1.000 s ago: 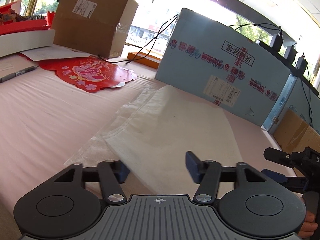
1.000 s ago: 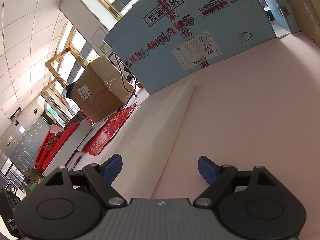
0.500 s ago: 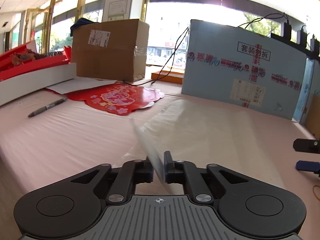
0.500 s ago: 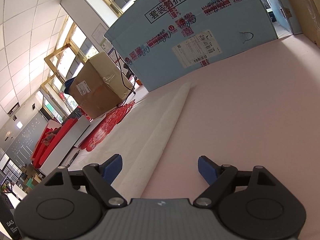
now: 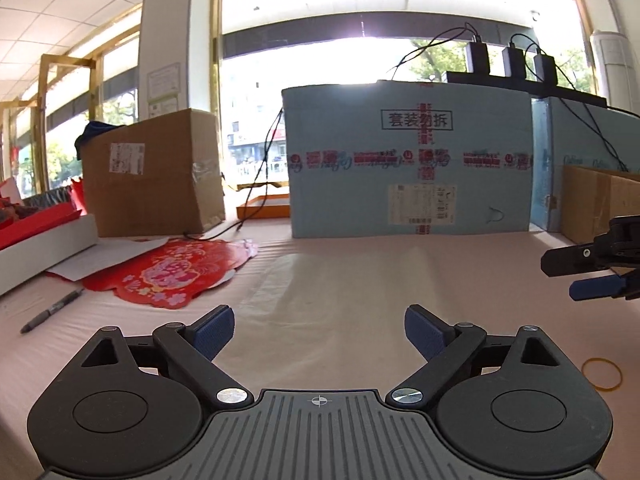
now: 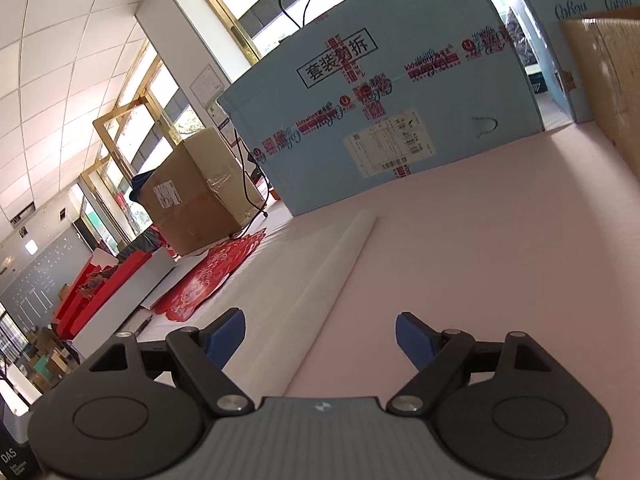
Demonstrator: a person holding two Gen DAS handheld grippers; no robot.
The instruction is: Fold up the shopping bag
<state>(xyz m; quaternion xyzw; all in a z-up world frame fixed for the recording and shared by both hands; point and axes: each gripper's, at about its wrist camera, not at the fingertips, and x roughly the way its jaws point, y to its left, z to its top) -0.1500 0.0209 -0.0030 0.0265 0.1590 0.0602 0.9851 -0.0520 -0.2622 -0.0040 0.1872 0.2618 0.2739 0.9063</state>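
Note:
A thin white translucent shopping bag point(image 5: 320, 296) lies flat on the pink table, stretching away from my left gripper point(image 5: 319, 330), which is open and empty just above its near end. In the right wrist view the bag point(image 6: 320, 280) shows as a long folded strip with a doubled right edge. My right gripper point(image 6: 320, 336) is open and empty over that edge. It also shows at the right of the left wrist view point(image 5: 592, 276).
A large blue carton point(image 5: 408, 160) stands across the back. A brown cardboard box point(image 5: 152, 176) and a red paper cutout point(image 5: 172, 272) are at back left, a pen point(image 5: 52, 310) at left. A rubber band point(image 5: 601, 373) lies at right. Another brown box point(image 5: 600, 204) is far right.
My left gripper was shut on the bag's edge half a second ago; it has opened and let go, and the bag lies flat again. The right gripper stayed open and tilted slightly.

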